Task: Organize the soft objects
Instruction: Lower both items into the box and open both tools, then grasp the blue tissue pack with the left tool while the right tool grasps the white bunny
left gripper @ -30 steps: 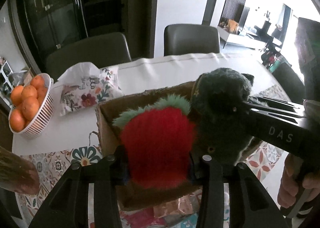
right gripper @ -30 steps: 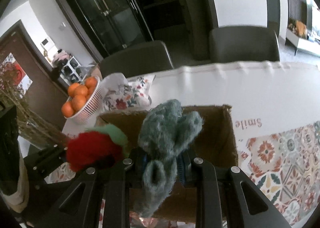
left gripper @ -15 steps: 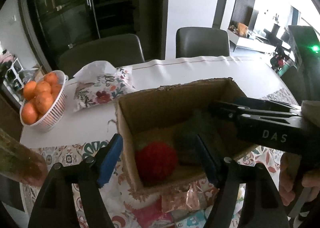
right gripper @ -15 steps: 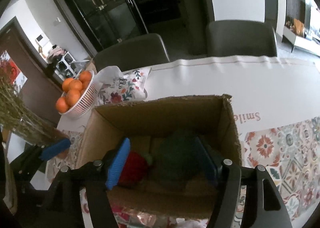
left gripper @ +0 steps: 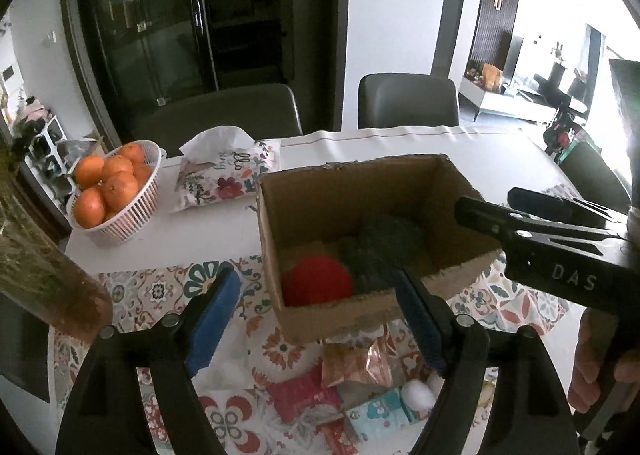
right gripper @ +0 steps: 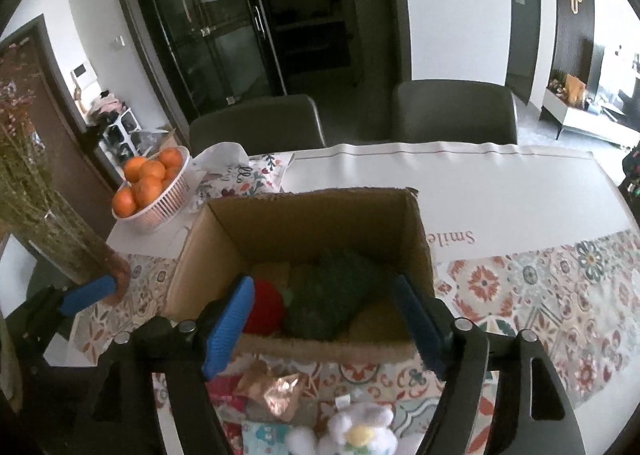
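— What sort of place is shown?

— A home is shown, in its dining area. A table [right gripper: 500, 183] is covered by a white cloth and a patterned runner [right gripper: 560, 279], and two upholstered chairs [right gripper: 452, 111] are drawn up at its far side.

— What else marks it as lived in?

— A basket of oranges [left gripper: 110, 191] and a floral tissue pouch [left gripper: 224, 175] are set out, a dark glass-fronted cabinet [right gripper: 216, 23] is placed behind, and what may be a sitting room [left gripper: 532, 87] is glimpsed beyond, though overexposed.
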`<state>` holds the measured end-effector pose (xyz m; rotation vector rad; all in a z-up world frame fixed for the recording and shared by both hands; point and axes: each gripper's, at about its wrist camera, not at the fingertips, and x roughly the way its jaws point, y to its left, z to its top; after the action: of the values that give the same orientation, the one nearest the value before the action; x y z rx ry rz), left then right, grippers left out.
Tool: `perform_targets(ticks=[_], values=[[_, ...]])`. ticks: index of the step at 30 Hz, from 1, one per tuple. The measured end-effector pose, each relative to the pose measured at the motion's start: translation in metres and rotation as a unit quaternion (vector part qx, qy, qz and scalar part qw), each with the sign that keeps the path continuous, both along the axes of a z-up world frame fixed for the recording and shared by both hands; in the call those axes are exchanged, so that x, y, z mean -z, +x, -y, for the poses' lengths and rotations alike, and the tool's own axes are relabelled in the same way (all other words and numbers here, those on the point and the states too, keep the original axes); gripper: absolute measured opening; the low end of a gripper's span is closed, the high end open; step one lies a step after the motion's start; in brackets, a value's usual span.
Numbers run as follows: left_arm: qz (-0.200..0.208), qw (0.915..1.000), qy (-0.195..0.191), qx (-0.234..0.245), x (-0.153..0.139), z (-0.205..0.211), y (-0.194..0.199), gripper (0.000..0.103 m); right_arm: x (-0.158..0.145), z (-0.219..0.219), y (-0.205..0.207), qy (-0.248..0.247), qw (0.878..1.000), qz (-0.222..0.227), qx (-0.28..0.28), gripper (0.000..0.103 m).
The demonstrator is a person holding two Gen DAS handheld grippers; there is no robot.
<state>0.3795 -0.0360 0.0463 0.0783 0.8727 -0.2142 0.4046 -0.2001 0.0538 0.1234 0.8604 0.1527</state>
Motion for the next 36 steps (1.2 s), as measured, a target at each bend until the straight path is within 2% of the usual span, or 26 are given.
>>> perform_targets(ticks=[11,25,36], values=[[0.019,0.9997,0.014,0.012,-0.009,0.008,-0.043,0.083,0.0,0.01,-0.047,-0.004,1.0,-0.003,0.004,0.076],[0.007,0.9995,0.025,0.016,0.017,0.009,-0.088,0.083,0.034,0.006,-0.088,0.0,1.0,-0.018,0.007,0.076],[-0.029,0.9981,0.04,0.038,0.05,0.015,-0.091,0.083,0.068,0.011,-0.096,0.003,0.999,-0.053,0.012,0.076]])
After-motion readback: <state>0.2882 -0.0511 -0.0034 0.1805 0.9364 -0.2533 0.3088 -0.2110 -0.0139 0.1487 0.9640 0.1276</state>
